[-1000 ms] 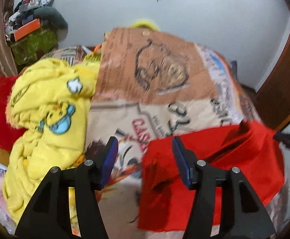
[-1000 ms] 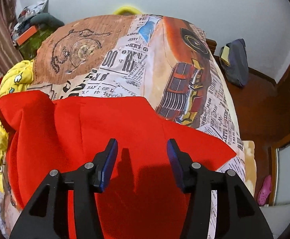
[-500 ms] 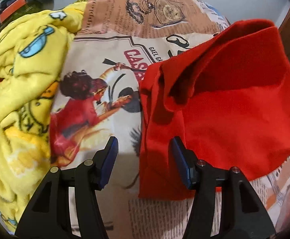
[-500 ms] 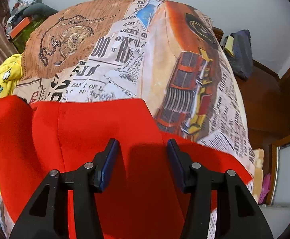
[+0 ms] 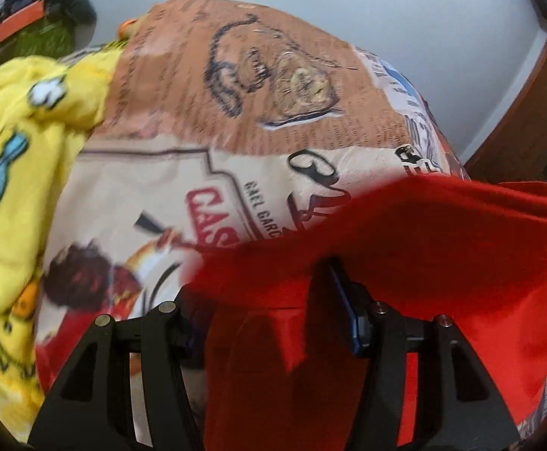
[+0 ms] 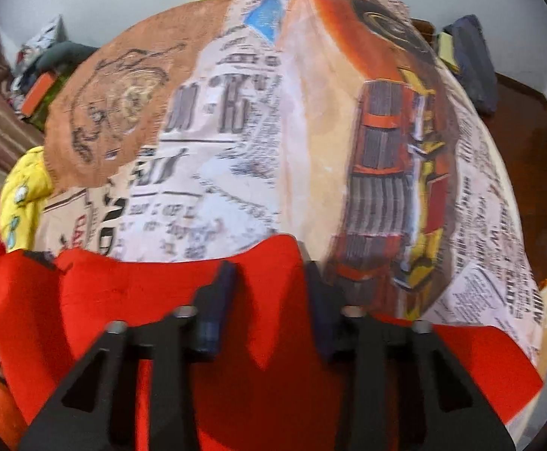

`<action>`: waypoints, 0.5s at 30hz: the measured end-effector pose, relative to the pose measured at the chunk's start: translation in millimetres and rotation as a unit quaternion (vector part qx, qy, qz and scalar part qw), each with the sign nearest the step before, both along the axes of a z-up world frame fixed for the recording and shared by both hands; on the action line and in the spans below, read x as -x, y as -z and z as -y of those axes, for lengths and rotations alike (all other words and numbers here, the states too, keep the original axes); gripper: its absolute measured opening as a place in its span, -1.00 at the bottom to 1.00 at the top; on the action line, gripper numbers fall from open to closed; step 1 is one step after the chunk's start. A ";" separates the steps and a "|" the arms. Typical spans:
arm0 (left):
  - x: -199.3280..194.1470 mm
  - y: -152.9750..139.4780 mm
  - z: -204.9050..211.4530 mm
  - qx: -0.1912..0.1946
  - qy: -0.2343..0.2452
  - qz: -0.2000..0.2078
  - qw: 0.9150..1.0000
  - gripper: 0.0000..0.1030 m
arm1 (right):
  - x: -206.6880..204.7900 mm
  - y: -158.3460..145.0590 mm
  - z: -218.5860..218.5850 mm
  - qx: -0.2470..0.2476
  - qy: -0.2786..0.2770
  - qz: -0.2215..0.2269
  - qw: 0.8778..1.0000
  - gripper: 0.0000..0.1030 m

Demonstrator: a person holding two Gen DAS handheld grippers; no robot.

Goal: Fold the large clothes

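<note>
Both tools now sit on the near hem of the red woven-fabric garment [image 5: 442, 248], which lies on the bed [image 5: 273, 86] with the newspaper-and-car print sheet. Left tool [image 5: 262, 293]: red cloth drapes over and between the fingers, gap still looks wide, so I can't tell whether it has clamped. Right tool [image 6: 269, 282]: fingers closer together, a ridge of red fabric bunched between them, looks pinched on the hem.

Key relation: the garment's long axis runs side to side across both views, its body spreading below and beside the tools, with bare sheet straight ahead. Each tool takes its own end of the same edge (neither is nearer overall), so the coming move is likely a forward carry of that edge.

Versus half a second ago: then both tools hovered open above flat cloth; now the edge is raised and rucked at fingertip level. Yellow cartoon-print fleece blanket [image 5: 14, 158] stays left, well apart from the red cloth.
</note>
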State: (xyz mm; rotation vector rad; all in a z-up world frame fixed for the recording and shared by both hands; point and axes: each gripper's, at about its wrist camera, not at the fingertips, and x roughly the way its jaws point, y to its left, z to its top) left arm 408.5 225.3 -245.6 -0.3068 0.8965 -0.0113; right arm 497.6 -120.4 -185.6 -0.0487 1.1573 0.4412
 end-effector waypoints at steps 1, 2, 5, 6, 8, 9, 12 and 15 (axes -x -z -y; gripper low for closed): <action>-6.1 -1.9 3.8 -0.011 0.003 0.002 1.000 -0.18 | 3.8 -2.8 -4.4 0.019 -0.010 0.017 1.000 -0.71; -10.4 -3.9 7.3 -0.024 0.003 0.003 1.000 -0.42 | 7.9 -6.0 -7.8 0.034 -0.022 0.032 0.999 -0.72; -18.2 -11.7 16.7 -0.049 0.005 0.010 0.999 -0.85 | 18.4 -23.0 -7.4 0.045 -0.029 0.069 0.996 -0.80; -20.4 -16.2 21.3 -0.056 0.011 0.012 0.998 -0.93 | 20.2 -30.1 -4.7 0.039 -0.026 0.076 0.996 -0.82; -21.1 -22.9 25.4 -0.063 0.018 0.013 0.998 -0.98 | 23.0 -46.9 4.1 0.024 -0.025 0.091 0.995 -0.90; -20.3 -29.1 27.9 -0.068 0.018 0.016 0.997 -0.99 | 23.9 -56.1 6.9 0.018 -0.026 0.099 0.995 -0.91; -15.2 -46.3 28.3 -0.080 0.014 0.031 0.996 -1.00 | 27.3 -81.9 17.6 0.023 -0.022 0.128 0.991 -0.92; -6.9 -66.1 20.1 -0.091 -0.002 0.049 0.995 -1.00 | 29.4 -100.8 20.7 0.028 -0.022 0.152 0.988 -0.92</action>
